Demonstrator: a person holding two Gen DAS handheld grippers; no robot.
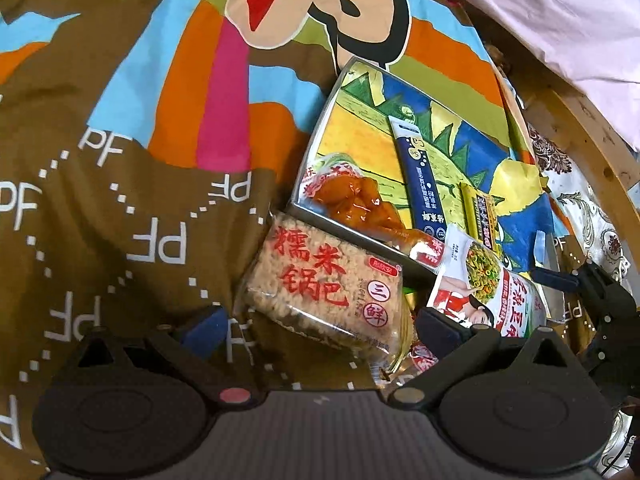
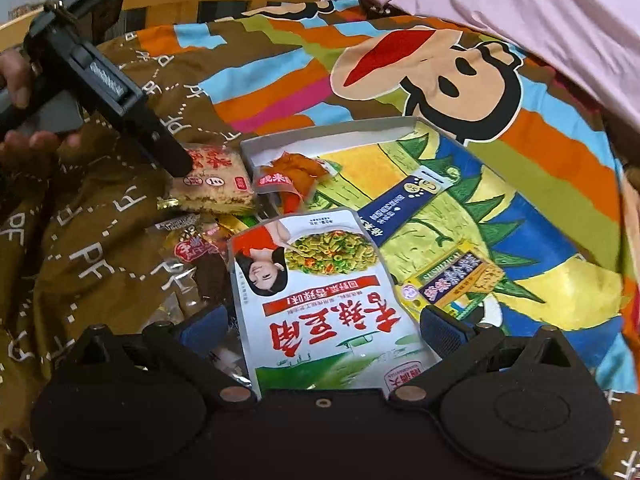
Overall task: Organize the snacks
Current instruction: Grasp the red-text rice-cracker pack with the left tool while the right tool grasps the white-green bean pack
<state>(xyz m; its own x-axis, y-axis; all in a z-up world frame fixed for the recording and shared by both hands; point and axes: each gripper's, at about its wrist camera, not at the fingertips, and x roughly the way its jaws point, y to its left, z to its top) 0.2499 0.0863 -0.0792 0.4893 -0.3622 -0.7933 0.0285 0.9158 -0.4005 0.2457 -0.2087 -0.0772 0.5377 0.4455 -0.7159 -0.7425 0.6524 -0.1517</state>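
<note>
Left wrist view: left claw (image 1: pixel 316 326), jaws spread wide on either side of a clear-wrapped tan rice-crust cake with red lettering (image 1: pixel 324 284); pads apparently not yet closed on it, so contact cannot be confirmed. The cake lies on a brown, multicoloured cartoon-print bedspread (image 1: pixel 120 184), touching the near edge of a shallow rectangular box with a painted blue, yellow and green floor (image 1: pixel 472 128).

Right wrist view: right claw (image 2: pixel 322 328), jaws wide apart, straddling a white and green pouch printed with a dish of green beans (image 2: pixel 320 292); not visibly gripping it. The pouch lies partly over the box edge.

Contents already in box, 3 items:
- 1 clear packet of orange pieces (image 2: pixel 296 176)
- 1 dark blue stick sachet (image 2: pixel 404 208)
- 1 small yellow and purple packet (image 2: pixel 452 280)

Outstanding, by judgement: the cake, the pouch, and several small loose wrapped sweets (image 2: pixel 192 244) heaped on the bedspread beside the box. Task roughly half complete.
</note>
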